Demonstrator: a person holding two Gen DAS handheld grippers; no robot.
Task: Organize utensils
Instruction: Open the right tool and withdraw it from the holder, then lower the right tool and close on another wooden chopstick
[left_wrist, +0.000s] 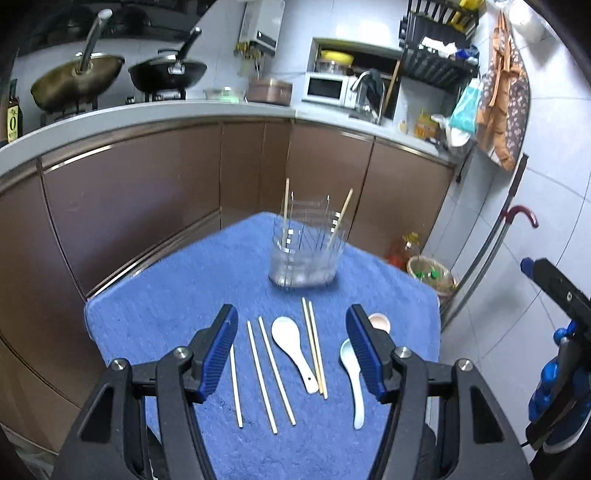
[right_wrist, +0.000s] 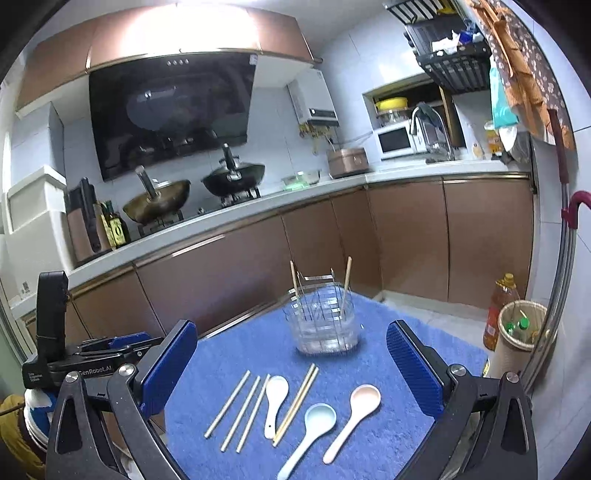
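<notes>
Both claws, left gripper (left_wrist: 291, 350) and right gripper (right_wrist: 291, 365), hang wide open and empty. Chopsticks (right_wrist: 236, 410) and three spoons (right_wrist: 275, 402) lie on the blue towel (right_wrist: 388, 435) between their fingers. Beyond them stands the clear holder (right_wrist: 325, 325), two chopsticks upright inside.

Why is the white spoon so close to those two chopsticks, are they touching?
Touching. In the left wrist view, the white spoon has its handle end pressed against the chopstick pair, no blue towel between them; the right wrist view shows it too.

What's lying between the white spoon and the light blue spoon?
A pair of chopsticks lies between the white spoon and the light blue spoon, touching the white spoon's handle; clearest in the right wrist view.
</notes>
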